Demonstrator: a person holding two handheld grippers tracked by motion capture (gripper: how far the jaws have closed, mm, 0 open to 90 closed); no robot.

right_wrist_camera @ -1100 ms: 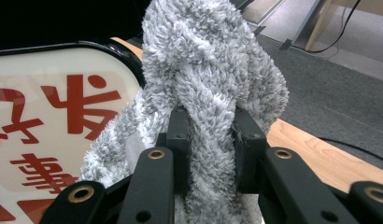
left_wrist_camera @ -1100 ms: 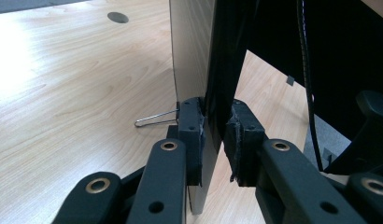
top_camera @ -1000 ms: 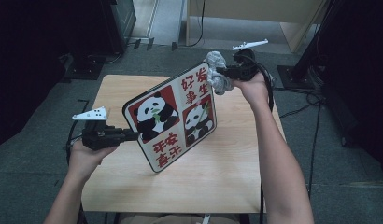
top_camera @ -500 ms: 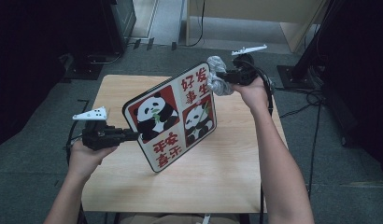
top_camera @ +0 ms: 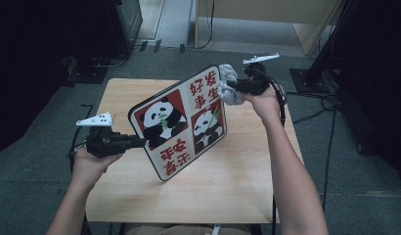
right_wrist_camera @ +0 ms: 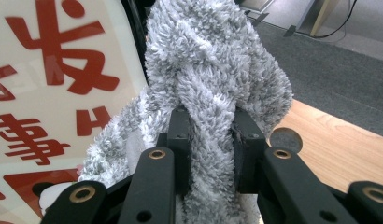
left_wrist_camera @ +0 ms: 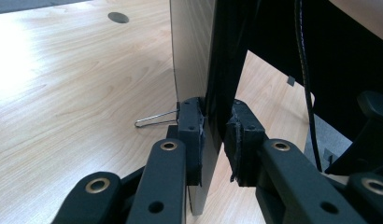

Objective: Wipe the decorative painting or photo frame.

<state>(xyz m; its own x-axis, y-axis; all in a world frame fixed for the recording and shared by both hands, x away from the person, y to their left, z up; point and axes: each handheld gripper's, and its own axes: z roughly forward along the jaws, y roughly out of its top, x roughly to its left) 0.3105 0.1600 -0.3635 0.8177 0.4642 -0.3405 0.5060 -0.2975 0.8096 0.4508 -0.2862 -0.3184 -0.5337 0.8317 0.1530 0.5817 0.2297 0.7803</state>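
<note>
Panda board (top_camera: 181,125) held tilted over table (top_camera: 237,186) — cloth (top_camera: 229,83) at its 2 o'clock corner.
Left gripper (top_camera: 140,142) clamps board's 9 o'clock edge; right gripper (top_camera: 233,88) clenched on grey fluffy cloth.

- Lit from overhead in the high view; table (top_camera: 237,186) evenly bright, surrounding floor dim, far corners nearly black.
- Washed out by glare at the left of the table (left_wrist_camera: 21,60) in the left gripper view.
- Slightly soft throughout, nearest jaws blurred in both gripper views.
</note>
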